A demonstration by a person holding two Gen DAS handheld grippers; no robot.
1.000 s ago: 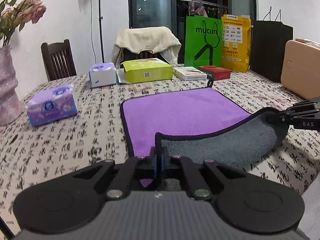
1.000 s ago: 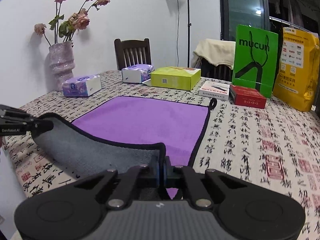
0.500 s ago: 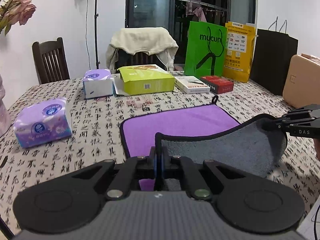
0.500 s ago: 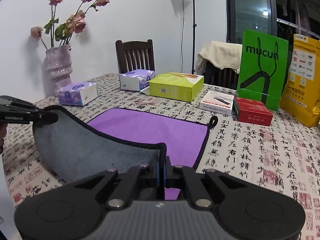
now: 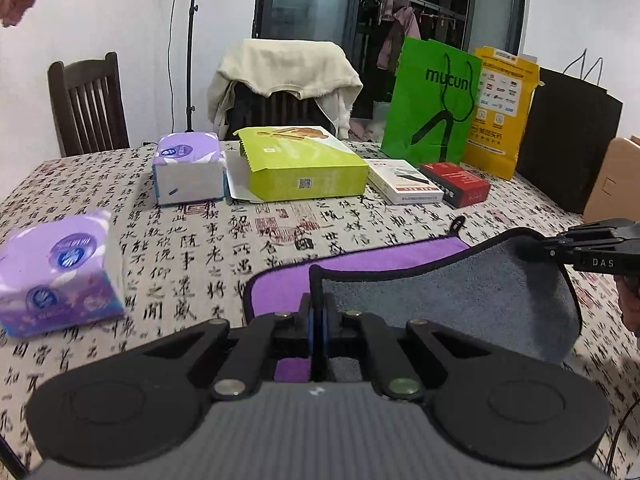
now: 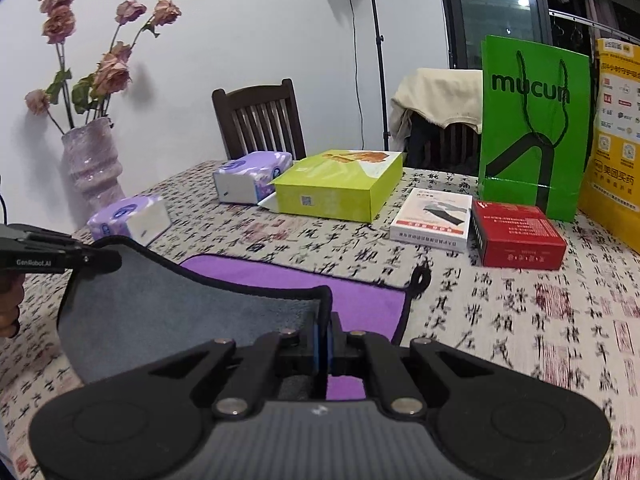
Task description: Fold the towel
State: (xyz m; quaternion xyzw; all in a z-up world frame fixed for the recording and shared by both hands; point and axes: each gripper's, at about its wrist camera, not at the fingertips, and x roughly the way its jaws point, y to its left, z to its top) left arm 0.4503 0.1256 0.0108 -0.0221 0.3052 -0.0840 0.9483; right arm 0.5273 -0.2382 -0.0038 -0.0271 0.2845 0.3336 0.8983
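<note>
Purple on top and grey beneath, towel (image 5: 448,300) lying partly on the calligraphy tablecloth (image 5: 200,248), near edge lifted and curling over toward the lime-green box (image 5: 300,168). Left gripper (image 5: 318,320) pinching one raised corner, jaws pressed together on the black hem. Right gripper (image 6: 324,332) clamping the other raised corner likewise. Hanging loop (image 6: 420,278) resting at the far corner, short of that box.

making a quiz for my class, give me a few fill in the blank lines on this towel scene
1. The lifted underside of the towel is ____.
2. Both the left gripper and the right gripper are ____ on the towel.
3. The bag printed "mucun" is ____.

Missing words: grey; shut; green
</note>
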